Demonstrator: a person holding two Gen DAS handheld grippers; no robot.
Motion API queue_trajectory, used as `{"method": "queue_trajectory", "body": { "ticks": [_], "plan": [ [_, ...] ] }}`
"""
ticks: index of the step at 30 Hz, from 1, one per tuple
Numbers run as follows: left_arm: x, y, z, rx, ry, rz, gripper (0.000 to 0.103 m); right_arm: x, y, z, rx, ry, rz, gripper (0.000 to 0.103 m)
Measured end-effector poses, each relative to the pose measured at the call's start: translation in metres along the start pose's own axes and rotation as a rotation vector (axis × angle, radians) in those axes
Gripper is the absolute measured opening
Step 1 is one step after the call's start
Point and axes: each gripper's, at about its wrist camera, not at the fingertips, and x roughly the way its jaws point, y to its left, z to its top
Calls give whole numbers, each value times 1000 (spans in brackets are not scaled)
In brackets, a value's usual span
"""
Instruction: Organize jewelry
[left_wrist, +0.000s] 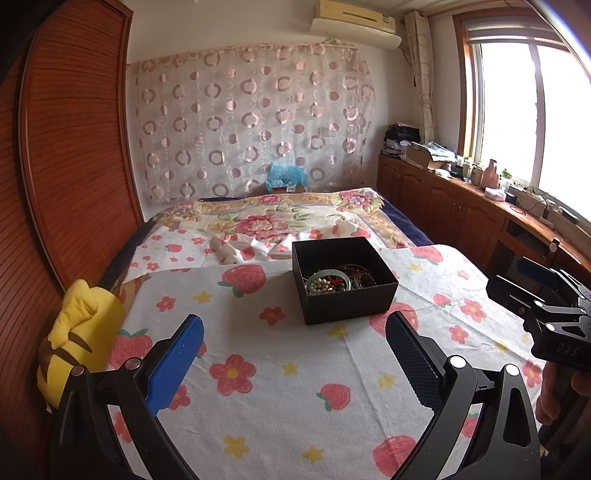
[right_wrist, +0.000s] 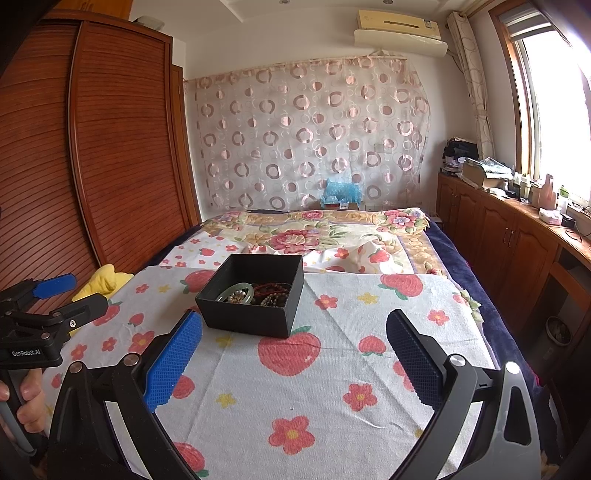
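Observation:
A black open box (left_wrist: 347, 299) stands on the strawberry-print cloth (left_wrist: 258, 369) on the bed. Inside lies jewelry (left_wrist: 334, 282): a pale green bangle, a pearl string and dark bead strands. The box also shows in the right wrist view (right_wrist: 251, 317), with the jewelry (right_wrist: 255, 293) inside. My left gripper (left_wrist: 295, 354) is open and empty, just short of the box. My right gripper (right_wrist: 293, 354) is open and empty, to the right of the box and short of it. The right gripper shows at the right edge of the left wrist view (left_wrist: 528, 284), the left gripper at the left edge of the right wrist view (right_wrist: 66, 291).
A yellow plush toy (left_wrist: 77, 339) lies at the bed's left edge against the wooden wardrobe (left_wrist: 74, 147). A floral quilt (left_wrist: 280, 221) covers the far half of the bed. Wooden cabinets (left_wrist: 461, 206) with clutter run under the window at right.

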Motion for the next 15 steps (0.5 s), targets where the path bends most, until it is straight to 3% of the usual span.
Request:
{"method": "queue_trajectory", "body": {
  "ticks": [15],
  "plan": [
    [1,0,0,0,1,2,95,0,0,0,1,-1,0,100]
  ]
}}
